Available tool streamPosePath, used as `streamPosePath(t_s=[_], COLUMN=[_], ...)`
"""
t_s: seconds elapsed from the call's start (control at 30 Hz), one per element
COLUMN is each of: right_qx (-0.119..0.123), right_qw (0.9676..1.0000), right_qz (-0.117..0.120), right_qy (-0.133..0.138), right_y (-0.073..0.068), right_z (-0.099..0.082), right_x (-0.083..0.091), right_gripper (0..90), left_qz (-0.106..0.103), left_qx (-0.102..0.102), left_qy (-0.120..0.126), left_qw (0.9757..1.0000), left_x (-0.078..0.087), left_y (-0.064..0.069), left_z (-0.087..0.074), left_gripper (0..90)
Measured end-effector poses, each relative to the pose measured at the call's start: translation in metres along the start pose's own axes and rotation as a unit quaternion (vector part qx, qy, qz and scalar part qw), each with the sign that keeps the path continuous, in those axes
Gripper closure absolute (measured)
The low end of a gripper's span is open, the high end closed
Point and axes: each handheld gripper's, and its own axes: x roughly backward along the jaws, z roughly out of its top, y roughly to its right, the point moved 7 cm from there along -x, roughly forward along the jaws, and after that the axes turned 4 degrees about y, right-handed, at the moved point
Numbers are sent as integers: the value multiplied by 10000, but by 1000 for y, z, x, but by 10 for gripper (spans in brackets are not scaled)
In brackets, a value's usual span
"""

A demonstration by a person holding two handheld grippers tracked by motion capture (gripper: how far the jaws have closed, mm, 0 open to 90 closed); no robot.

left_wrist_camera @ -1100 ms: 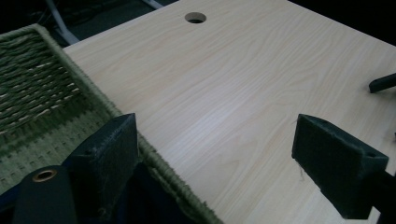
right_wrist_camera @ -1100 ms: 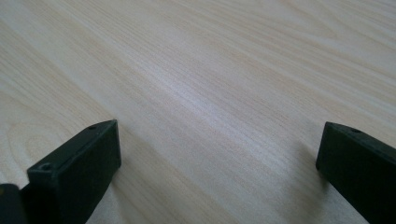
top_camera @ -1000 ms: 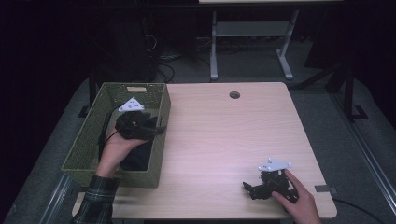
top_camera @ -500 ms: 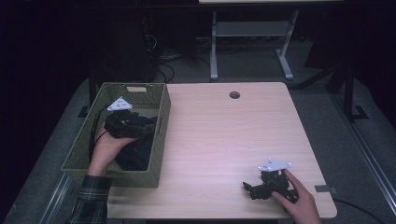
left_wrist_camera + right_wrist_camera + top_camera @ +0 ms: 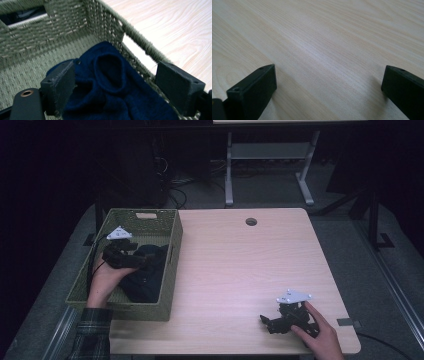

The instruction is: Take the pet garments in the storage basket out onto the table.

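One woven green basket [image 5: 172, 257] stands at the left edge of the wooden table [image 5: 240, 270] and contains a single item, a dark blue garment [image 5: 147, 275]. The garment lies crumpled on the basket floor against the wall nearest the tabletop; in the left gripper view its fabric [image 5: 110, 82] appears soft and folded, with a rounded opening facing upward. The left gripper [image 5: 117, 85] hovers inside the basket just above the garment, jaws spread wide, holding nothing. The right gripper [image 5: 270, 322] rests on the bare table near its front right corner, jaws likewise wide apart and empty.
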Motion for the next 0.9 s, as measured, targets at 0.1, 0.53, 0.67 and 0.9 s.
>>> streamPosePath(t_s=[0.1,0.53,0.67,0.9], right_qx=[-2,-11,1,-9], right_qw=[10000,10000,10000,10000], right_qz=[0,-2,-2,-3], right_qy=[1,-4,-7,-3], right_y=[0,0,0,0], right_z=[0,0,0,0], right_x=[0,0,0,0], right_gripper=[0,0,0,0], left_qz=[-27,-266,-297,-305], left_qx=[10,6,39,13], left_qy=[-298,-1154,-1266,-1656], left_qw=[9996,9930,9915,9857], left_x=[-9,-24,-29,-39], left_y=[0,8,8,9], left_z=[-10,-35,-41,-54], left_gripper=[159,230,232,231])
